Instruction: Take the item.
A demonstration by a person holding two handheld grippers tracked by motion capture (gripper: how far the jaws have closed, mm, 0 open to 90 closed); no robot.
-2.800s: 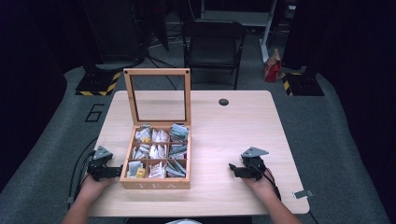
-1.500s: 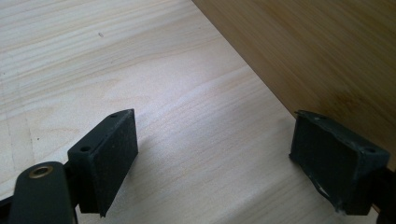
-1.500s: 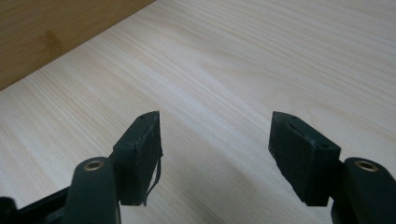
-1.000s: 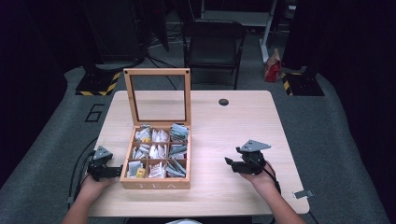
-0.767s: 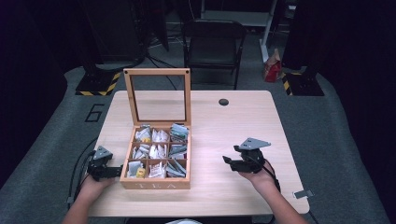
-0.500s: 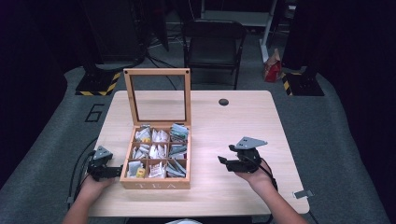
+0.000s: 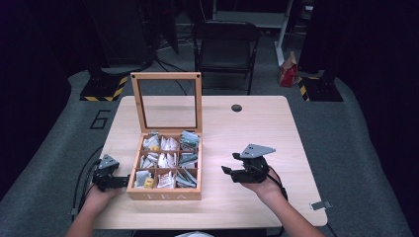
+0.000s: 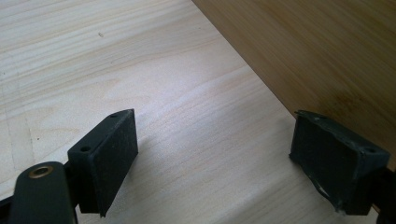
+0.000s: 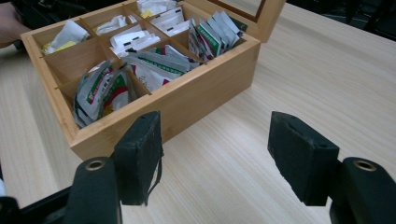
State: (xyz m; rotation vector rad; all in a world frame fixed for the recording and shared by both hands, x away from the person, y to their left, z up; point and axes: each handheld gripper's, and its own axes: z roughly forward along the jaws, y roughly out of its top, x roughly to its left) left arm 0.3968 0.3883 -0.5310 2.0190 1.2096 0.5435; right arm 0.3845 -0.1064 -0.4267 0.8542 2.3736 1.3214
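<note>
Right gripper point(image 7: 236, 173), jaws held wide and empty, is aimed toward the open compartmented wooden tea box point(image 7: 165, 190) of sachets at the table's near left, apparently for picking, while it is steadied by the open left gripper point(image 7: 118, 181).

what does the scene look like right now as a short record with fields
surface: light wooden table
main thing: wooden tea box, lid standing open
contents: tea bags in a grid of compartments
left gripper: open, nothing between the jaws, resting on the table against the box's left side
right gripper: open, empty, held above the table to the right of the box, aimed at it
other: small dark round thing near the table's far edge; folding chair beyond the table
</note>
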